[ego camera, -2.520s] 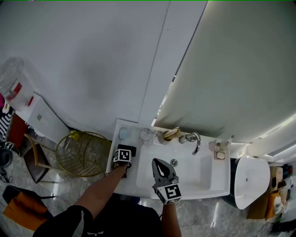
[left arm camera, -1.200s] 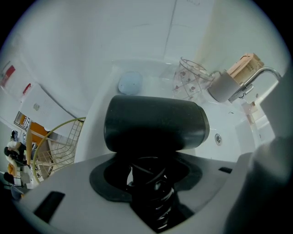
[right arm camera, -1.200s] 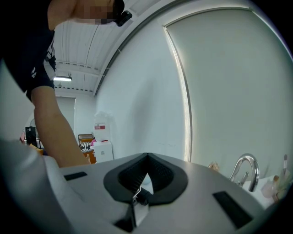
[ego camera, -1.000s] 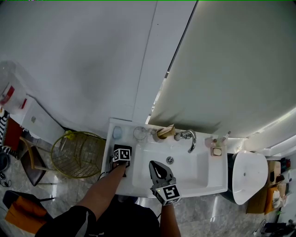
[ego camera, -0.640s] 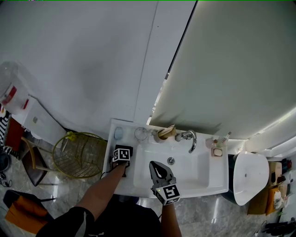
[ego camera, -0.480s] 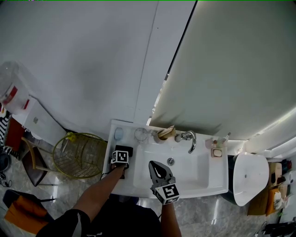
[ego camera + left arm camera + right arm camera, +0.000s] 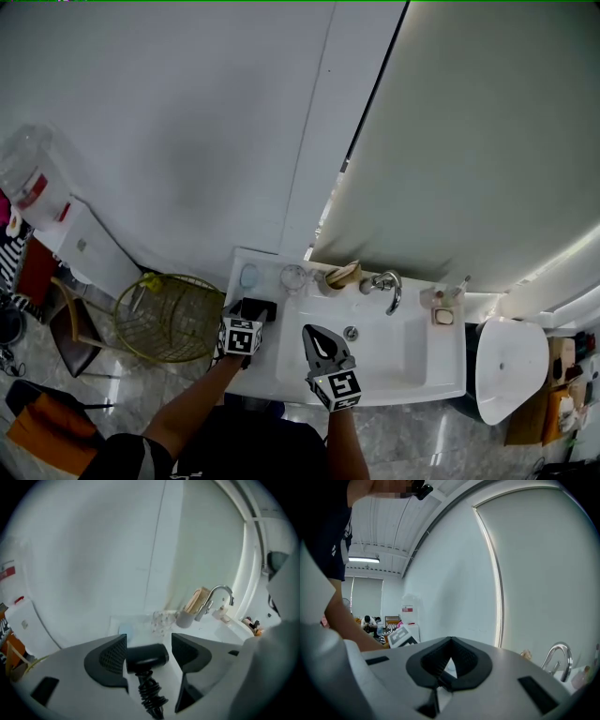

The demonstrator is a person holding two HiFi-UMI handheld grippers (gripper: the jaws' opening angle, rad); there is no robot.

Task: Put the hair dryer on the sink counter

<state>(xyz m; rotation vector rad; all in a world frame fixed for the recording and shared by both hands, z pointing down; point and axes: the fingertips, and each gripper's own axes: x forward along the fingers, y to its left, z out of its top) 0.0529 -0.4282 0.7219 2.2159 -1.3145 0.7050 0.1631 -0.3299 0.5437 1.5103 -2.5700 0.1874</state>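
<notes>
**A:** Where is the hair dryer [image 7: 146, 657]?

**B:** It lies on the tabletop [image 7: 272, 354], left of the basin [image 7: 375, 349]. Its coiled cord [image 7: 150, 695] trails toward the front edge.

**A:** Is it gripped?

**B:** No. The left gripper [image 7: 149, 648] hangs above it. Its fingers have just been opening and stand wide apart. The dryer shows between them but touches neither pad.

**A:** And the right gripper [image 7: 450, 641]?

**B:** Its fingers are together and empty, over the basin's front.

**A:** Which step is this?

**B:** Release, I'd say, since the dryer looks placed. Next, the left gripper needs to lift clear without catching the cord.
</notes>
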